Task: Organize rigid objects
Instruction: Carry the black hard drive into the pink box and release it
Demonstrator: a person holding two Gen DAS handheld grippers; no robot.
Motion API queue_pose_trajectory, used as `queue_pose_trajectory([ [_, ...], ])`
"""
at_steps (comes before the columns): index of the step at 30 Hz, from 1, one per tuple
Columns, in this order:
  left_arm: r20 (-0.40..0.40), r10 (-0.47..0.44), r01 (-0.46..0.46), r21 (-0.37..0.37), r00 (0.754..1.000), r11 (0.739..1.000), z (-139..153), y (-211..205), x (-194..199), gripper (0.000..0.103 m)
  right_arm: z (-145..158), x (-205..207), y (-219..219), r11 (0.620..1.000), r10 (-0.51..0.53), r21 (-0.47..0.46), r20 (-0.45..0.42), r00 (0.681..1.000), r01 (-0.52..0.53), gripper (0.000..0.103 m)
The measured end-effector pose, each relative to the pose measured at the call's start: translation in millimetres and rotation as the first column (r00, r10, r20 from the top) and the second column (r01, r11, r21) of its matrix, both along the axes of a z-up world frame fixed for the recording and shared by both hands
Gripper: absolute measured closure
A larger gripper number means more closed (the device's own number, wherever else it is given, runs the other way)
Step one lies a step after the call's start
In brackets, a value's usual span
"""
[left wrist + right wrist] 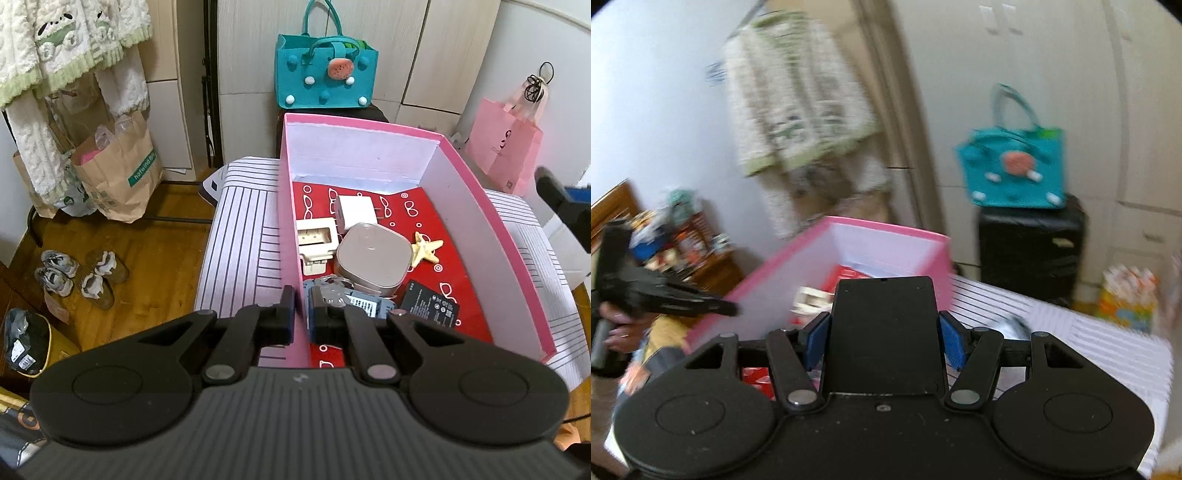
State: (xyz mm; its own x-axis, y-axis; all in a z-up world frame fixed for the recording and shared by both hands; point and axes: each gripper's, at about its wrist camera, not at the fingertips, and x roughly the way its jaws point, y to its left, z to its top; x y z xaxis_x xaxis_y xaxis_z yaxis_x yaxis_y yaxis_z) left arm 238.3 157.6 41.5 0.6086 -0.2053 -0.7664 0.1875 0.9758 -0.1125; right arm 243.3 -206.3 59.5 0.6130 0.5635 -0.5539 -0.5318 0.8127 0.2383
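Black flat rectangular slab (884,332), stiff and smooth-faced, sits clamped between your right gripper (884,345)'s blue pads (817,341), which press on its two long edges, so the jaws stand about half open around it. It hangs above the near edge of the pink cardboard box (886,236) on the striped cloth (1071,332). It looks light and rigid, probably slippery on those narrow edges, so keep the squeeze steady and lower it flat.

Your left gripper (301,310) is nearly closed and pinches the box's left wall (291,236) to steady it. Inside, on the red patterned liner (454,266), lie a white plug adapter (354,212), a cream clip-like block (316,238), a beige rounded square case (373,258), a pale starfish (426,249), a black battery (430,304) and keys (332,291). The barest patch, I judge, is the right side.
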Motion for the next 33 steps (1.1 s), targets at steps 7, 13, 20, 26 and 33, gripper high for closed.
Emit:
queue_pose_trajectory([
  [7, 0.002, -0.009, 0.009, 0.001, 1.000, 1.000, 0, 2, -2, 0.097, 6, 26, 81, 0.970, 0.125, -0.220, 0.063, 0.990, -0.108, 0.037],
  [13, -0.026, -0.052, 0.053, 0.039, 0.998, 0.998, 3, -1, -1, 0.097, -17, 63, 133, 0.887, 0.178, -0.437, 0.034, 0.983, -0.146, 0.037],
  [20, -0.063, -0.101, 0.107, 0.100, 0.993, 0.989, 8, -8, 5, 0.096, -44, 83, 153, 0.802, 0.161, -0.582, -0.005, 0.987, -0.134, 0.037],
  [26, -0.068, -0.114, 0.121, 0.111, 0.991, 0.986, 8, -9, 5, 0.096, -54, 87, 159, 0.785, 0.146, -0.603, -0.044, 0.988, -0.143, 0.036],
  [33, -0.063, -0.110, 0.115, 0.092, 0.992, 0.989, 8, -7, 5, 0.096, -39, 86, 137, 0.885, 0.090, -0.455, -0.036, 0.995, -0.096, 0.030],
])
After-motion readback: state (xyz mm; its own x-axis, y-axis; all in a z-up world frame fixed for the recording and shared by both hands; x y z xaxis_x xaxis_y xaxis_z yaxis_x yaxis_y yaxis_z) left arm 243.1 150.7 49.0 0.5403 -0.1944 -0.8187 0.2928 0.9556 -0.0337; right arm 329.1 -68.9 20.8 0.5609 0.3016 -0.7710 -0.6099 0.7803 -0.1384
